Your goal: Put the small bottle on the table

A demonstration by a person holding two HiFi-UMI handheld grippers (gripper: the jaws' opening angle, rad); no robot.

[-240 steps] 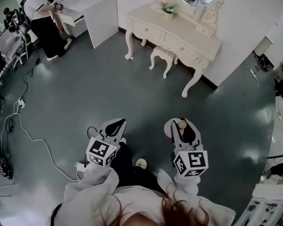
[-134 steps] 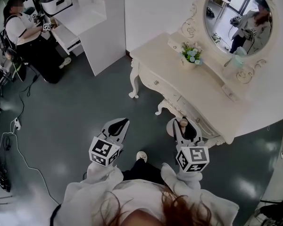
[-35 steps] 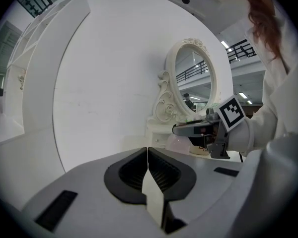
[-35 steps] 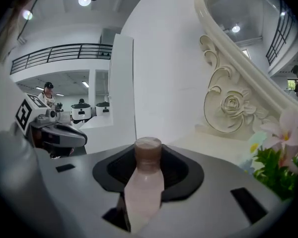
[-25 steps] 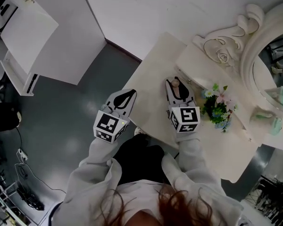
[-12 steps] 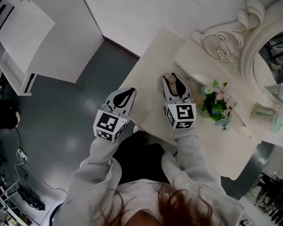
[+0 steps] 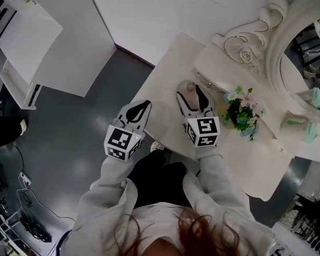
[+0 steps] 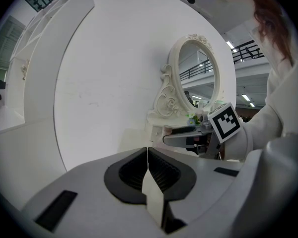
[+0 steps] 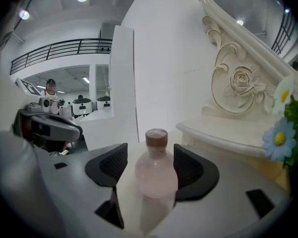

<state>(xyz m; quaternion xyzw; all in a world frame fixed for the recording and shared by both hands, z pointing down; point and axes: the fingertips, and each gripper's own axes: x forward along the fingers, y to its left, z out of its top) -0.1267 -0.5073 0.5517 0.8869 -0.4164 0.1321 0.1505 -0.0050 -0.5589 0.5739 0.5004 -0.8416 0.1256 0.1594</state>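
Looking down from the person's head: a person in white sleeves stands at a cream dressing table (image 7: 165,79) and holds 2 handheld grippers. A small pot of flowers (image 7: 242,111) and an oval mirror (image 7: 304,52) in a carved frame are at the table's far side.

The right gripper (image 7: 191,88) reaches over the tabletop, just left of the flowers. In the right gripper view, the small bottle (image 9: 156,175) stands upright between its 2 dark pads. The bottle is pale pink and round-bodied, with a brown cap, and its base appears to rest on the glossy tabletop. The jaws are opening, with a sliver of space on the left side of the bottle; on the right, pad and bottle look very close or just touching.

The left gripper (image 7: 142,106) hangs beside the table's near edge, over the grey floor. Its jaws are pressed together with nothing between them.

The task looks nearly finished: the bottle seems set down on the table and is being let go. What appears left is drawing the right gripper back without tipping the bottle.
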